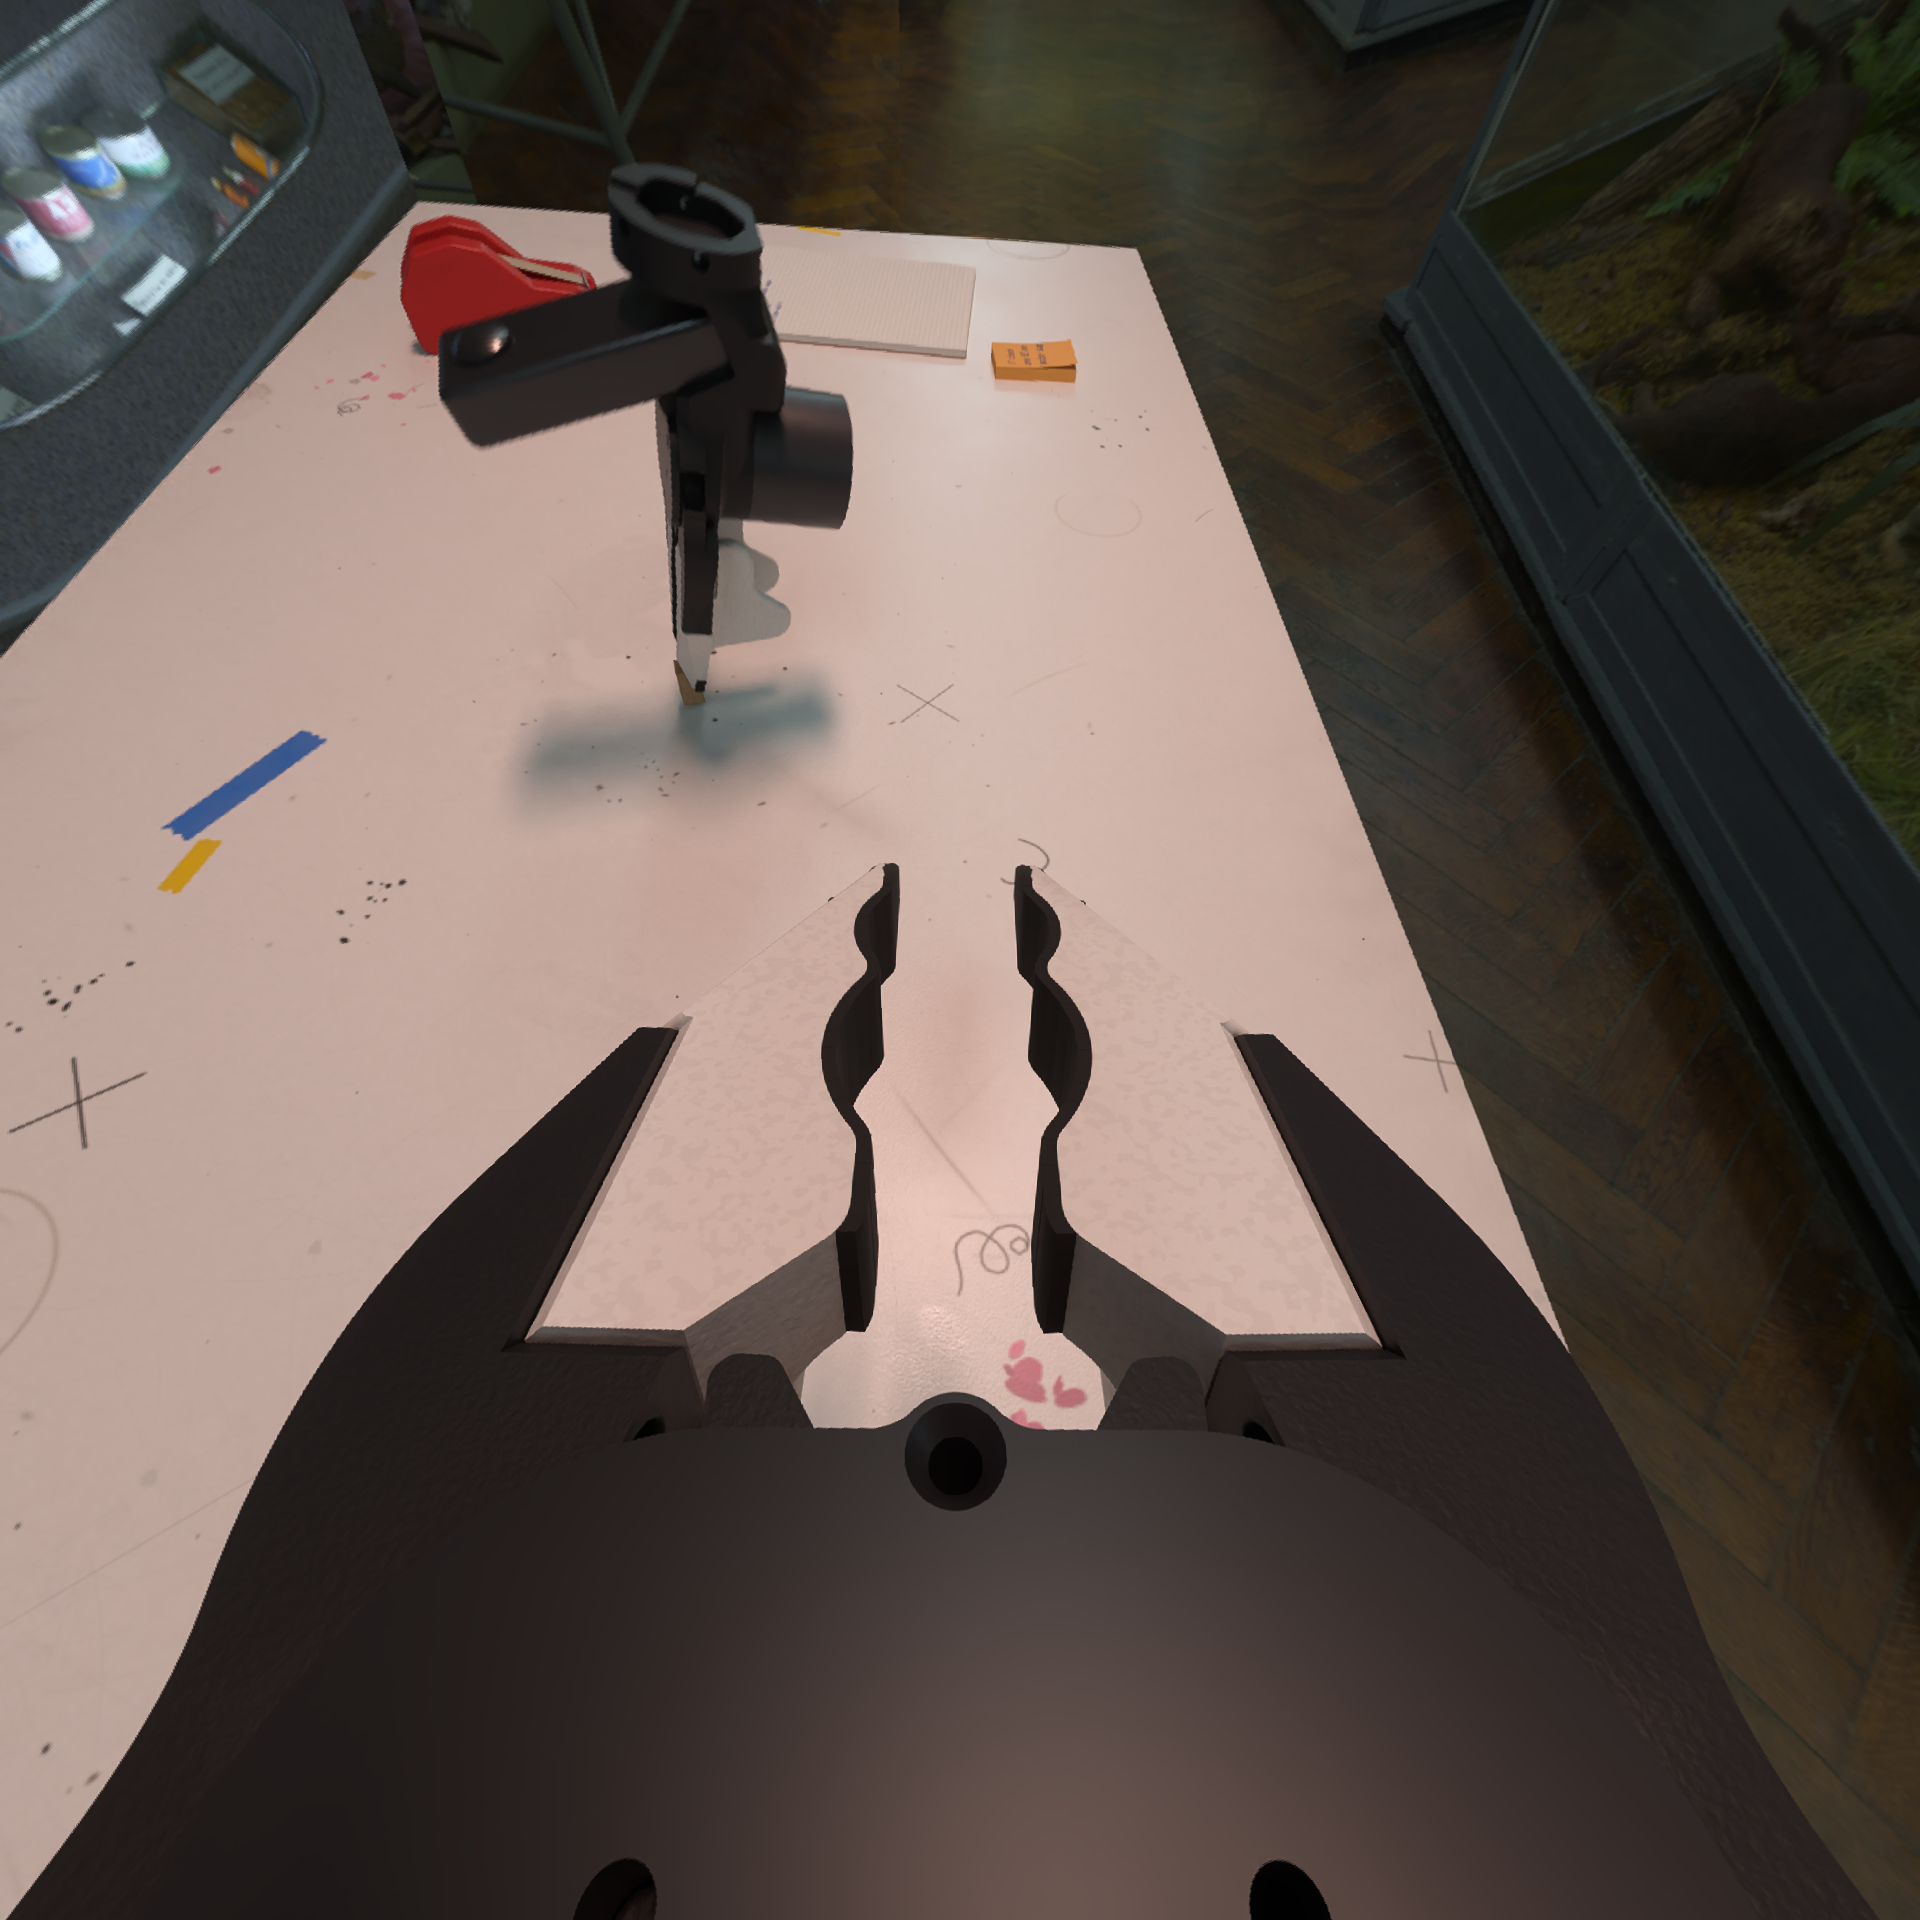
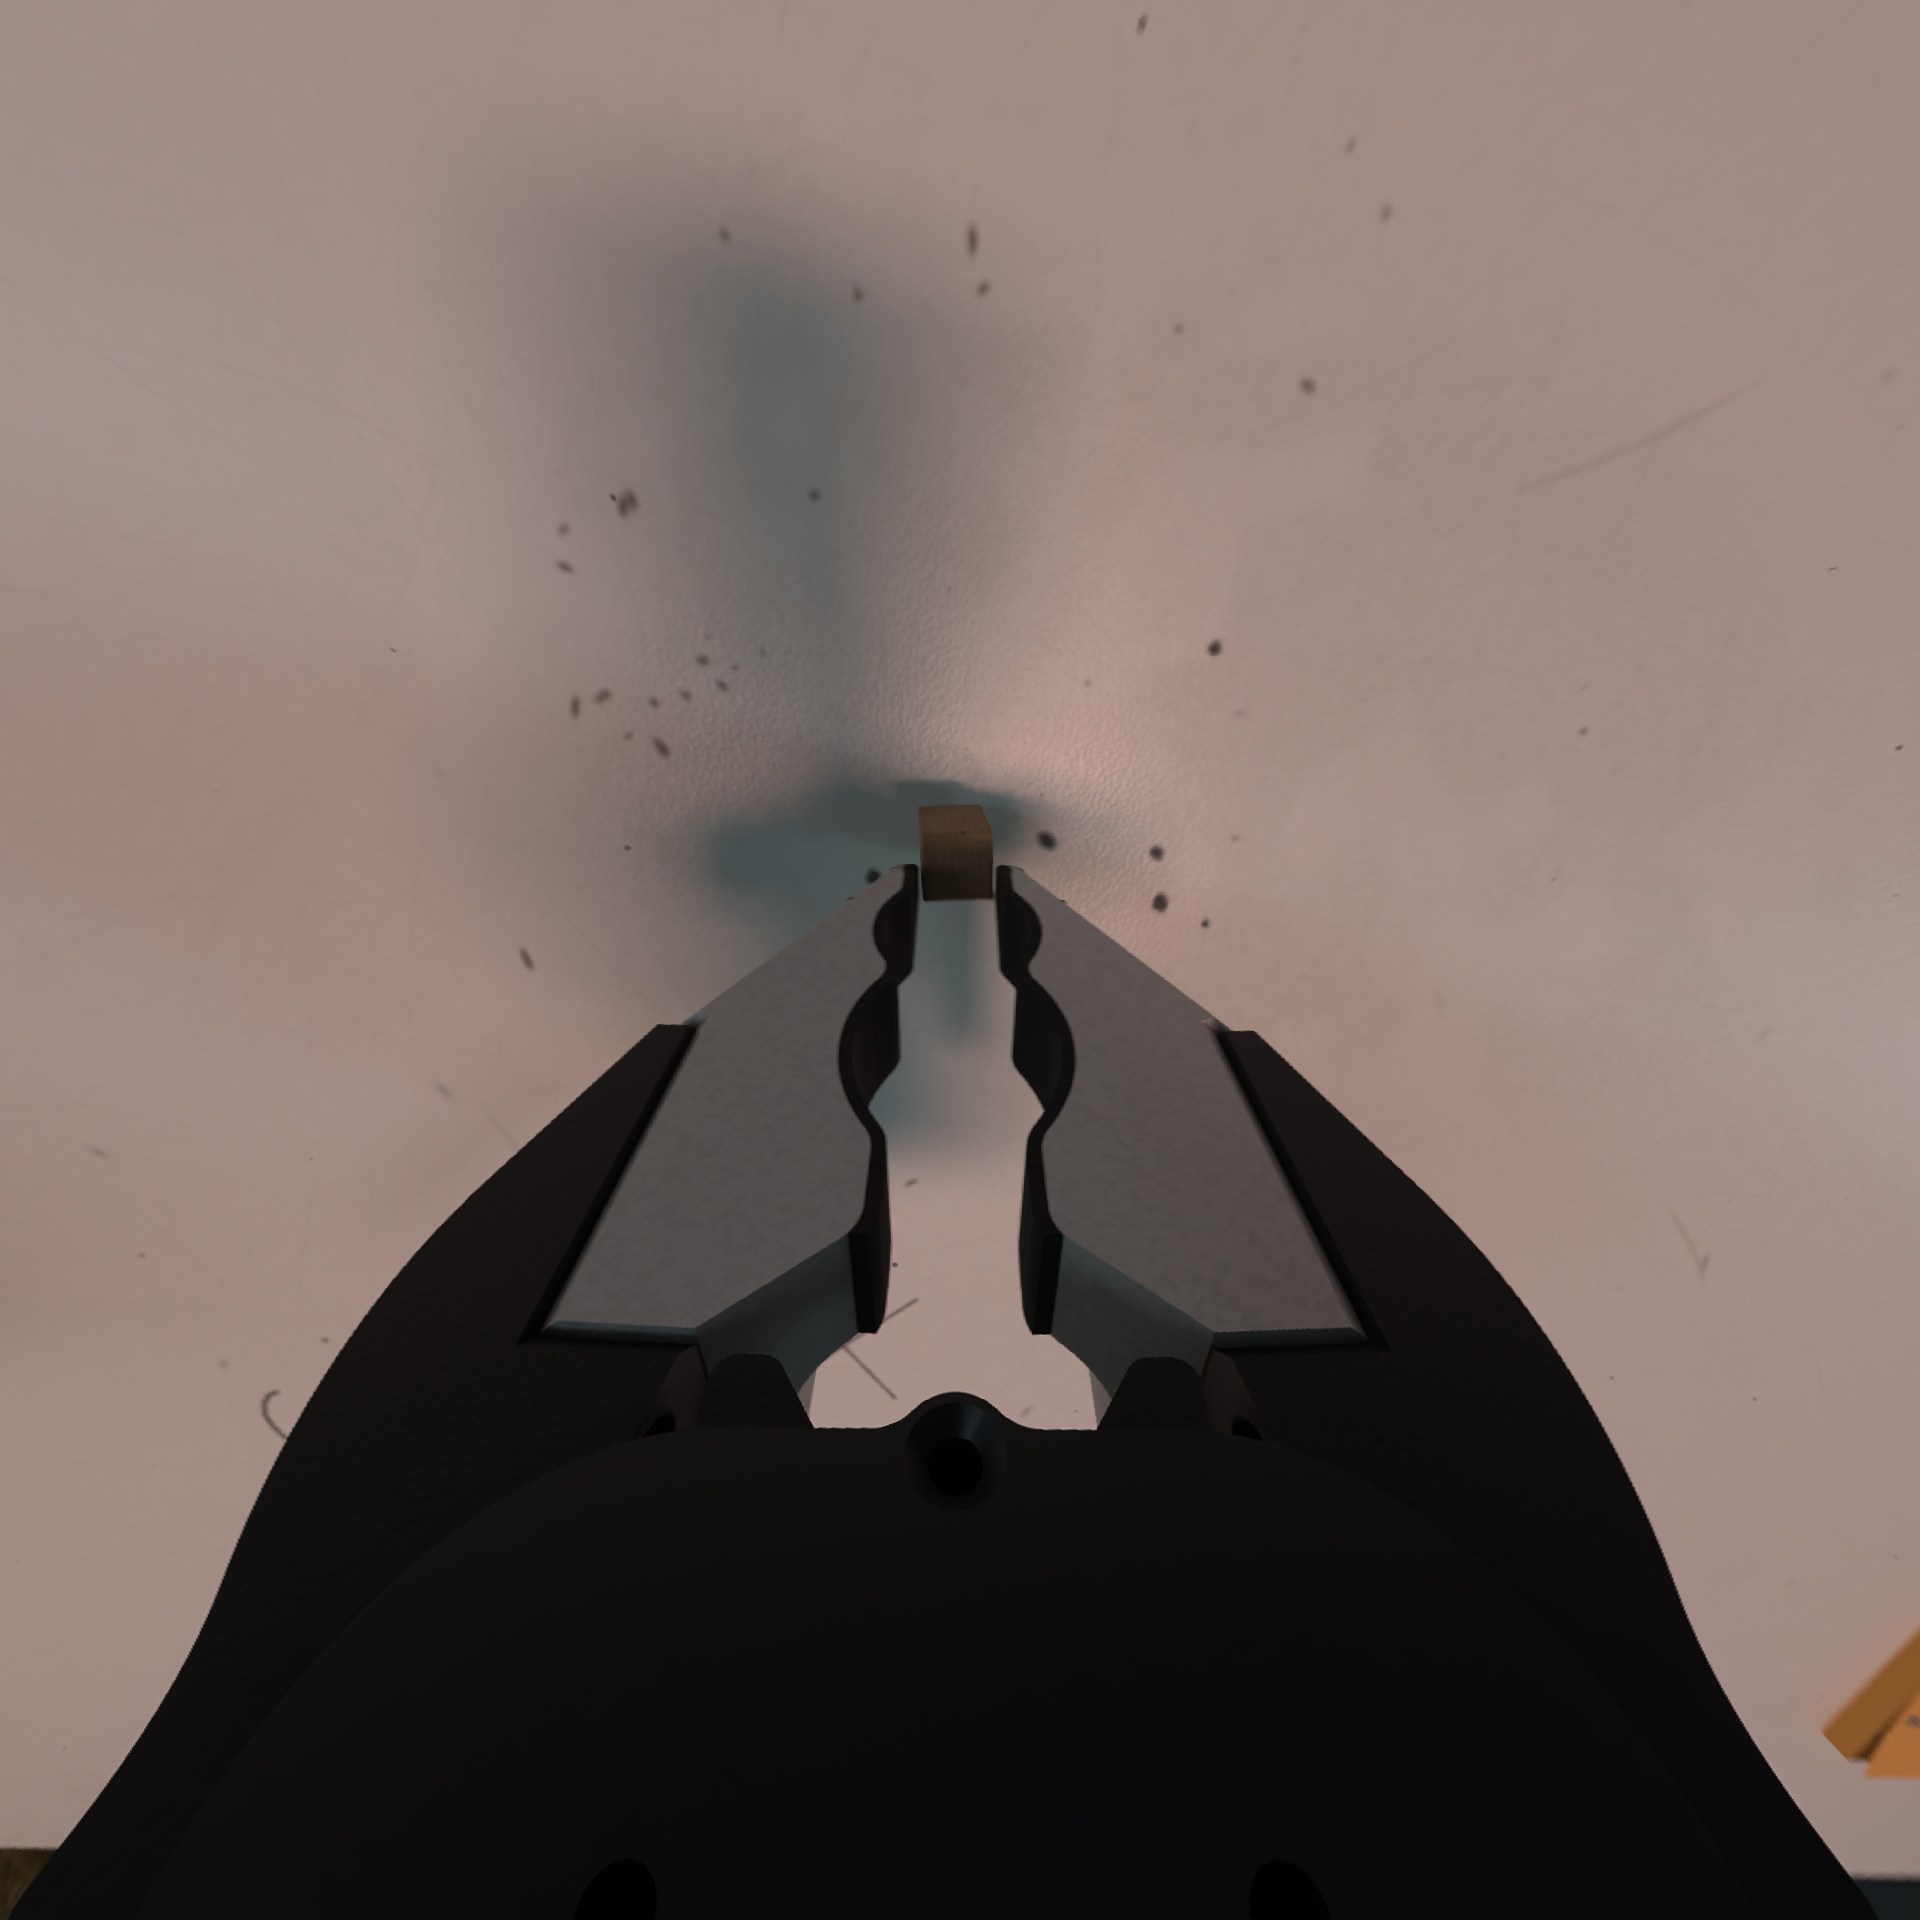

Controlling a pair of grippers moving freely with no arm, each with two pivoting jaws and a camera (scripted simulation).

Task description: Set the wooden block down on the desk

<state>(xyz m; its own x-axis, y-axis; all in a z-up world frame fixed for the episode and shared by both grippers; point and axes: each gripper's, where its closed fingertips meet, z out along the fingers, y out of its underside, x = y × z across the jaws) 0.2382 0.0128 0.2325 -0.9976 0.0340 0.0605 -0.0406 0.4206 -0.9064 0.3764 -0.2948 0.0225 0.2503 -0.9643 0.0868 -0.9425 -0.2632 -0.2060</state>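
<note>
Wooden block (image 2: pixel 954 854) sits pinched at the fingertips of the right hand-held gripper (image 2: pixel 957 883), pointed straight down, very near or just touching the pale surface (image 2: pixel 1455 623). Release remains. The left hand-held gripper (image 1: pixel 956 878) hangs empty, jaws parted.

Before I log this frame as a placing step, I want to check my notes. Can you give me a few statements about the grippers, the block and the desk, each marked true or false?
1. The right gripper holds the wooden block at its fingertips. True.
2. The left gripper is clamped on a block. False: nothing lies between its parted fingers, only bare desk.
3. A red tape dispenser sits at the desk's far end. True.
4. The orange sticky-note pad lies on top of the white notepad. False: it lies beside it, apart.
5. The right gripper points level across the desk. False: it points down at it.
</note>
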